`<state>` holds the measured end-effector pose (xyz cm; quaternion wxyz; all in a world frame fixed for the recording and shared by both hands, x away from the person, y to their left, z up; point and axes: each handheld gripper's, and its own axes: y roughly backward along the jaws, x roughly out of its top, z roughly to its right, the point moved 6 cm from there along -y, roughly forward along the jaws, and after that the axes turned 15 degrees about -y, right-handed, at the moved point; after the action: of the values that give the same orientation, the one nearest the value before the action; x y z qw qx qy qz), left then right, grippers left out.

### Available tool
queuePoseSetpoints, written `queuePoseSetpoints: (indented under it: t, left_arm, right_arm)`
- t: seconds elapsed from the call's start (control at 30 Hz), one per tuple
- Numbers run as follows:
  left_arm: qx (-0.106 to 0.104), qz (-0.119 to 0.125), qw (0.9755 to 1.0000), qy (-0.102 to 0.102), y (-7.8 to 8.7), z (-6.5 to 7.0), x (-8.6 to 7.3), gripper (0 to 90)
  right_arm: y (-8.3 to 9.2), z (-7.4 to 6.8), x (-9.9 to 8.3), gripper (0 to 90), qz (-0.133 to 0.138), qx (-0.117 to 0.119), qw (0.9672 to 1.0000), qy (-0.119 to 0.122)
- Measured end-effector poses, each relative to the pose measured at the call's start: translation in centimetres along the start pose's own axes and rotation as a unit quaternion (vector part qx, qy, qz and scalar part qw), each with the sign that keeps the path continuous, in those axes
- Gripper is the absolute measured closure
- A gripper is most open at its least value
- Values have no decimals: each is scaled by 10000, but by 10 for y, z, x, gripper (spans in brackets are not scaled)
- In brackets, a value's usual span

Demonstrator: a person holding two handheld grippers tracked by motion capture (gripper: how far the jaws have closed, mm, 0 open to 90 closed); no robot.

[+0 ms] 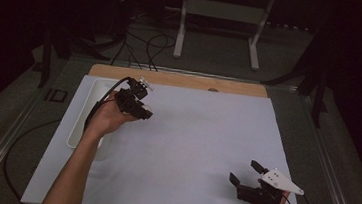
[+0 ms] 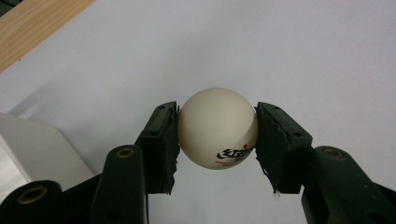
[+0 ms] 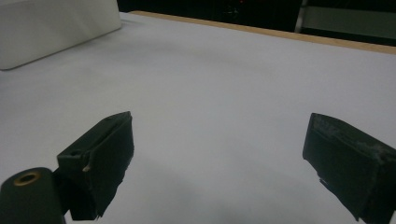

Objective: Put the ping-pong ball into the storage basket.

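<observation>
From the high view, one white rectangular sheet (image 1: pixel 189 148) covers the bench, with a strip of bare wood showing along the far edge. One shallow white plastic tray (image 1: pixel 83 117) lies along the sheet's left edge, toward the far left corner. Two grippers are in sight. The left gripper (image 1: pixel 144 109), held in the person's left hand (image 1: pixel 108 117), hangs just beside the tray's right rim, with something pale between its jaws. The right gripper (image 1: pixel 245 172), carrying a grey three-cornered plate, sits near the sheet's near right corner, its jaws spread apart and pointing left and away.

In the left gripper view, one cream-white table tennis ball (image 2: pixel 217 128) is clamped between the two black padded jaws, above the white sheet. Being round, it has no long axis; its printed logo, black characters with a small red star, faces down and toward the camera. A corner of the white tray (image 2: pixel 32 149) shows at lower left.

In the right gripper view, the two black jaws stand wide apart with nothing between them, over bare white sheet (image 3: pixel 224 93). The tray's side wall (image 3: pixel 56 23) appears at the upper left.
</observation>
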<state>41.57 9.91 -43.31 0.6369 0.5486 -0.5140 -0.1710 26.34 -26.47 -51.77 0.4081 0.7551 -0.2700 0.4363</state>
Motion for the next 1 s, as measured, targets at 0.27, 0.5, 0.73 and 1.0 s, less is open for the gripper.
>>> queuePoseSetpoints:
  t: [0.27, 0.5, 0.73, 1.0]
  left_arm:
    - [41, -9, 10000, 19, 3, -3, -3, 512]
    - [88, 20, 10000, 37, 5, -4, -5, 513]
    - [116, 36, 9999, 49, 7, -5, -6, 513]
    - [173, 53, 9998, 62, 9, -7, -8, 512]
  right_arm:
    - [0, 0, 0, 84, -1, -3, 10000, 2]
    - [0, 0, 0, 84, 3, -5, 10000, 8]
    - [0, 0, 0, 84, 1, -5, 10000, 9]
    - [0, 0, 0, 84, 4, -6, 10000, 11]
